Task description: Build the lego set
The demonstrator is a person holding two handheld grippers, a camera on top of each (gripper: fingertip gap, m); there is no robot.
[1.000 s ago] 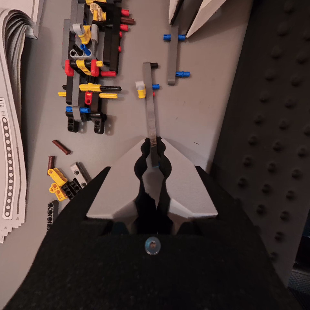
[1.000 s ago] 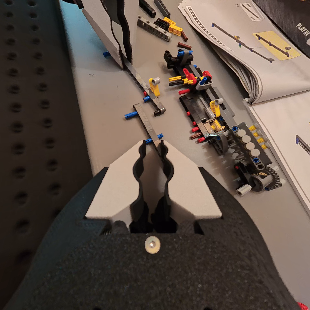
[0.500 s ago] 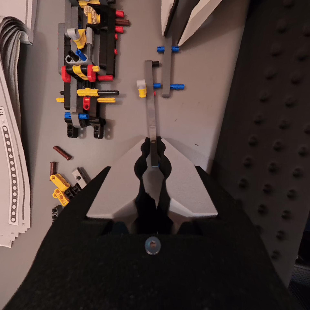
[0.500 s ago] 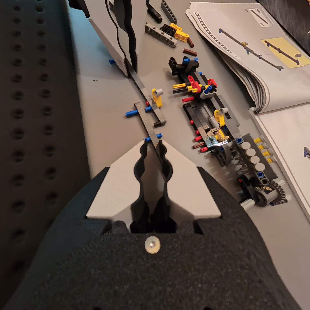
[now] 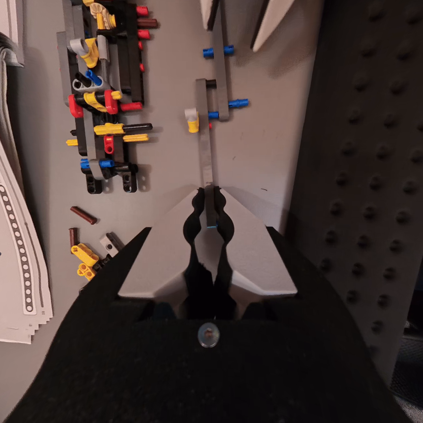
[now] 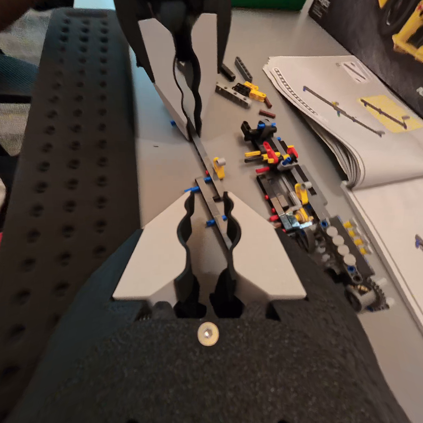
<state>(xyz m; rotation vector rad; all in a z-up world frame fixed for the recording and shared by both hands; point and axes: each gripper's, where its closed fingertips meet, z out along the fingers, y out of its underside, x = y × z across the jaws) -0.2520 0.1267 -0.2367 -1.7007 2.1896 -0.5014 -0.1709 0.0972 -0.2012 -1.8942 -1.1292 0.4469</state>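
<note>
Closer together now, the two grey beams lie side by side, the short one having slid up alongside the long one.

From the left: the instruction booklet [image 5: 20,263], loose pins and connectors [image 5: 85,258], and the partly built chassis [image 5: 103,96] rest on the grey table [image 5: 164,183]. The left hand-held gripper [image 5: 209,194] is clamped on the long grey beam [image 5: 204,151], which carries a yellow connector [image 5: 192,120]. The right hand-held gripper [image 6: 208,196] straddles the short grey beam [image 6: 211,207] with blue pins [image 6: 191,189]; its jaws stand apart, only the right one touching the beam. A studded black mat [image 5: 366,160] borders the table.
</note>
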